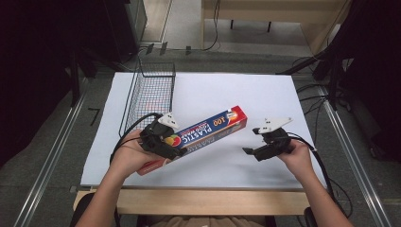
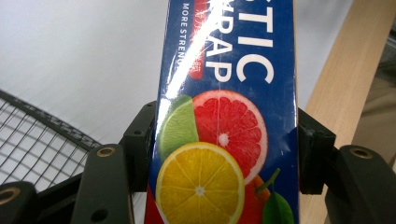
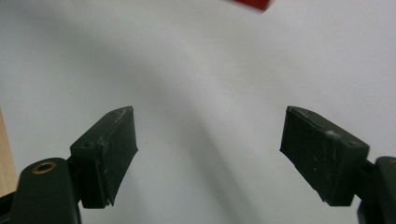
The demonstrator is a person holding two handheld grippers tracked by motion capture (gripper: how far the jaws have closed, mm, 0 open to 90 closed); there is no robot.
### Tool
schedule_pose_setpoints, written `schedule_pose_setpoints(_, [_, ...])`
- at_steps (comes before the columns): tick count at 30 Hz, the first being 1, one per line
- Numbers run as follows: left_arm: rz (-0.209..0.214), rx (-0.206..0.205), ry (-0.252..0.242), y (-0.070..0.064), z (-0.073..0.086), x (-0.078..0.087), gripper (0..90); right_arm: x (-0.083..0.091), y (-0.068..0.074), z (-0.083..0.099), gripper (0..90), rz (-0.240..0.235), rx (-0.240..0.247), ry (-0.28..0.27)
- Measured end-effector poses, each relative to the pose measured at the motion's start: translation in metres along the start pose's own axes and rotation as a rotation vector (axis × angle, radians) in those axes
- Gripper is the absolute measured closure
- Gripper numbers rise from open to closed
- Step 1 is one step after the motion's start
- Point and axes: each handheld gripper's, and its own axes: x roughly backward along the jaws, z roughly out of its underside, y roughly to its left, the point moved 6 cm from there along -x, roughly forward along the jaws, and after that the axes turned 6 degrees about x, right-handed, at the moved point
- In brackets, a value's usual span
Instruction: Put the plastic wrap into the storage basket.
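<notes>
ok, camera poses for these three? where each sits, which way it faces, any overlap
High view: above the person's side, facing forward and down on the table; forearms, left gripper, right gripper.
Left gripper view: rides that gripper, looks along jaws shut on the plastic wrap box; wire basket beside.
Right gripper view: along open jaws at white table.
Shared: box, in high and left.

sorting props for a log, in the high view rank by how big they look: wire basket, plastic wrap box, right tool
1. white sheet aside, the wire basket looks largest.
2. plastic wrap box, long and narrow, partly covered by the left tool.
3. right tool, smallest; it sits nearer the camera, yet looks clearly smaller.
</notes>
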Motion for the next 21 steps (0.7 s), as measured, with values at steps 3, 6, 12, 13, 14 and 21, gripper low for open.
schedule_pose_setpoints(3, [-0.004, 0.027, -0.013, 0.004, -0.003, 0.003, 39.4, -0.002, 0.002, 0.0, 18.9, -0.001, 0.027, 0.012])
schedule_pose_setpoints(6, [-0.018, 0.056, -0.026, 0.009, -0.006, 0.006, 39.4, -0.002, 0.001, 0.001, 18.9, -0.001, 0.039, 0.022])
schedule_pose_setpoints(12, [-0.076, 0.105, -0.006, 0.02, -0.01, 0.009, 39.4, -0.005, -0.003, 0.003, 19.3, -0.02, 0.024, 0.019])
schedule_pose_setpoints(13, [-0.082, 0.109, -0.004, 0.022, -0.01, 0.009, 39.4, -0.005, -0.003, 0.003, 19.3, -0.02, 0.024, 0.019])
schedule_pose_setpoints(14, [-0.087, 0.127, -0.007, 0.026, -0.013, 0.01, 39.4, -0.004, -0.004, 0.002, 19.2, -0.038, 0.019, 0.002])
schedule_pose_setpoints(21, [-0.114, 0.16, -0.021, 0.037, -0.022, 0.013, 39.4, -0.008, -0.008, 0.005, 19.3, -0.031, 0.018, 0.021])
